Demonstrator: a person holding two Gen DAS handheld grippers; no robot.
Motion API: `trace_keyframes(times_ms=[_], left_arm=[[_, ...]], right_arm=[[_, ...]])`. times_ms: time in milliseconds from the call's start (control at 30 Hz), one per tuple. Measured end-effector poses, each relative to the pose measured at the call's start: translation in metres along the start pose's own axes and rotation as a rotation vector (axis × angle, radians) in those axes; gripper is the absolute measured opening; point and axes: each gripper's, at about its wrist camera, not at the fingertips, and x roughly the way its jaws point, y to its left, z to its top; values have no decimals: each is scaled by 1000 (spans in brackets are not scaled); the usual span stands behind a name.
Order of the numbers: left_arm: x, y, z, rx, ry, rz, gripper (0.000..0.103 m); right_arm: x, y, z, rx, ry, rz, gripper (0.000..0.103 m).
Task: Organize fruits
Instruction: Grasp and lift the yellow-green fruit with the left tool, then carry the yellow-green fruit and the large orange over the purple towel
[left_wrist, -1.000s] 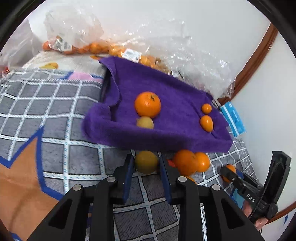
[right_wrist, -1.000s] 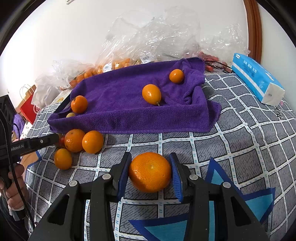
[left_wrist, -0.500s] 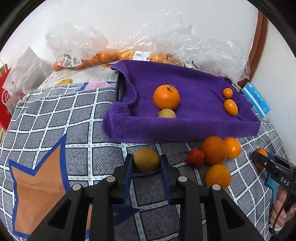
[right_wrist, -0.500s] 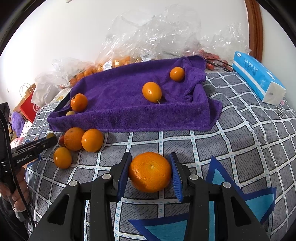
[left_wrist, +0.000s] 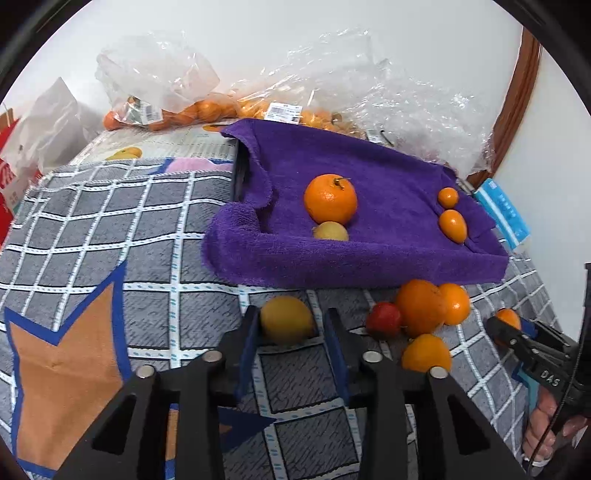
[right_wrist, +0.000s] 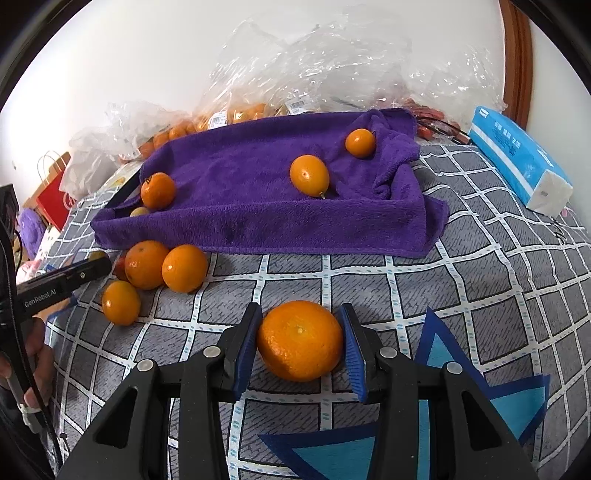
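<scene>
My left gripper is shut on a yellow fruit just above the checked mat. My right gripper is shut on a large orange low over the mat. A purple towel lies over a tray and holds an orange, a small yellow fruit and two small oval oranges. Three loose oranges and a red fruit lie on the mat in front of the towel. The left gripper also shows in the right wrist view.
Clear plastic bags with more oranges lie behind the towel against the wall. A blue tissue pack lies at the right. A red paper bag stands at the far left. A wooden frame runs up the right wall.
The left gripper has drawn back and swung left with the yellow fruit, so the towel looks farther away. The right gripper holds still with the orange.
</scene>
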Motion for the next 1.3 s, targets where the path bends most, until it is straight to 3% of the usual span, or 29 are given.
trace_keyframes(times_ms=[267, 367, 400, 433, 500, 733, 1300], left_arm=[[0, -6, 0, 15, -3, 16, 42], [-3, 2, -1, -22, -16, 9, 31], [-4, 4, -1, -32, -20, -1, 27], [-6, 6, -2, -39, -25, -10, 27], [-10, 6, -3, -41, -47, -10, 27], [-27, -1, -5, -17, -131, -15, 27], [-46, 4, -6, -55, -216, -80, 27]], right_arm=[[-3, 3, -5, -23, 7, -56, 52], [-3, 6, -6, -43, 11, -90, 51], [-3, 8, -7, -51, 11, -103, 46], [-3, 10, -7, -59, 9, -108, 41], [-4, 10, -7, -66, 9, -112, 41], [-7, 9, -7, -46, 3, -97, 41], [-36, 27, 20, -78, -94, -26, 41]])
